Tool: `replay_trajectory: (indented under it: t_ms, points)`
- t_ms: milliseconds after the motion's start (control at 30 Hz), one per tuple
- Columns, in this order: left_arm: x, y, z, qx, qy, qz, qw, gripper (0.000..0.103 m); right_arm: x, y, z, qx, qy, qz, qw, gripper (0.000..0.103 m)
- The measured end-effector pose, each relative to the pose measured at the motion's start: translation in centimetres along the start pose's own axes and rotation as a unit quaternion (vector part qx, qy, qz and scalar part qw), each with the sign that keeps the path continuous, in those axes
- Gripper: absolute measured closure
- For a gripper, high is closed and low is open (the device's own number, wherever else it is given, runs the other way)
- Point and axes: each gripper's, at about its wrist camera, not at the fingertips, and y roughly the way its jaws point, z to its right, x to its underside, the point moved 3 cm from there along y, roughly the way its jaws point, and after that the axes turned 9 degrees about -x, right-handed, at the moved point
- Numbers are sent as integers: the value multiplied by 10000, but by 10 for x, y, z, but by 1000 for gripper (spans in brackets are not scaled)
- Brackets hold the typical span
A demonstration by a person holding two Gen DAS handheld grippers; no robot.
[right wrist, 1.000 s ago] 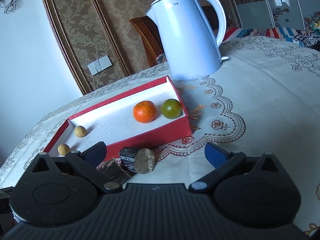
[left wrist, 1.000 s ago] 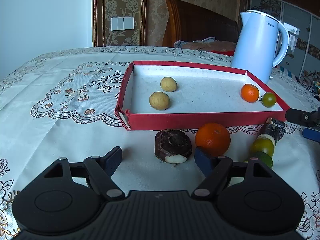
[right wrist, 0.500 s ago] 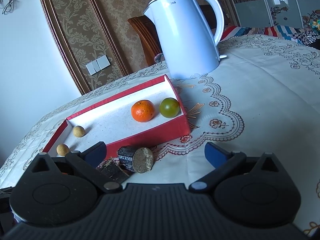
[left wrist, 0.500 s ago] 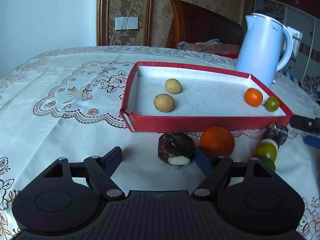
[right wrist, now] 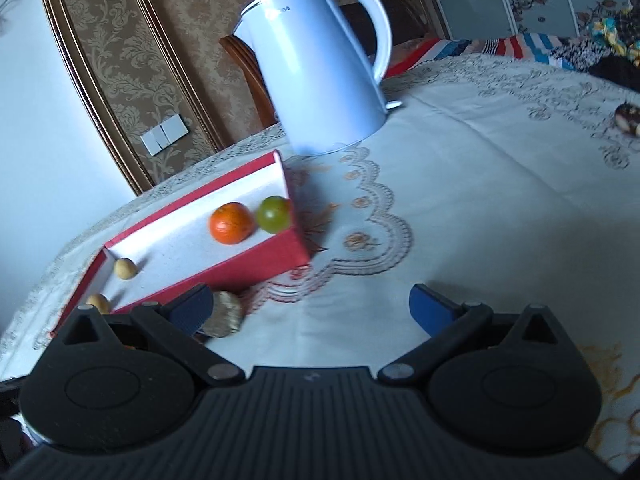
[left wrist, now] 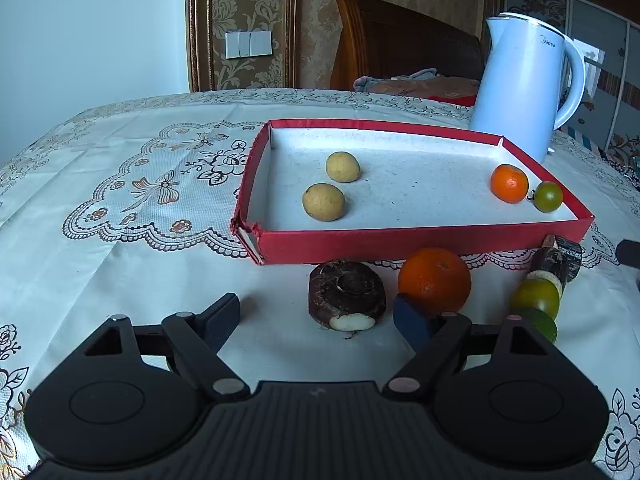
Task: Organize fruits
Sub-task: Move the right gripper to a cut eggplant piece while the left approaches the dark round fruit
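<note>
— Fruits, where are they?

— 4 lie in my red tray (left wrist: 420, 236): 2 yellow ones (left wrist: 324, 201) at its left end, a tangerine (left wrist: 509, 183) and a green tomato (left wrist: 549, 196) in its right corner. On the cloth (left wrist: 120, 264) before the tray sit a brown chestnut (left wrist: 347, 295), an orange (left wrist: 434, 280) and, further right, 2 green fruits (left wrist: 536, 298) beside a dark stick (left wrist: 558, 262).

— Does your right camera see those?

— Only the tray (right wrist: 256, 264), its 4 fruits and the stick's cut end (right wrist: 226, 314). It alone shows a brown piece (right wrist: 628, 119) far right, past the kettle (right wrist: 320, 68).

— Your grippers?

— My left gripper (left wrist: 316, 312) is spread wide and empty, low over the cloth, its right finger (left wrist: 412, 318) in front of the orange. My right gripper (right wrist: 312, 306) is wide too, holding nothing.
</note>
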Motion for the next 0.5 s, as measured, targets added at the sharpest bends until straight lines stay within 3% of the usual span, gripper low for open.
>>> replay_trajectory:
  t_ms: [200,500]
  points:
    - [-4,4,0,-164,8,-34,9999,19,3,5,-16,-15,-590,-235,9980,0]
    - [-4,5,-2,-177,-6,-7,9998,20,3,11,-23,-37,-703,-326,9970,0]
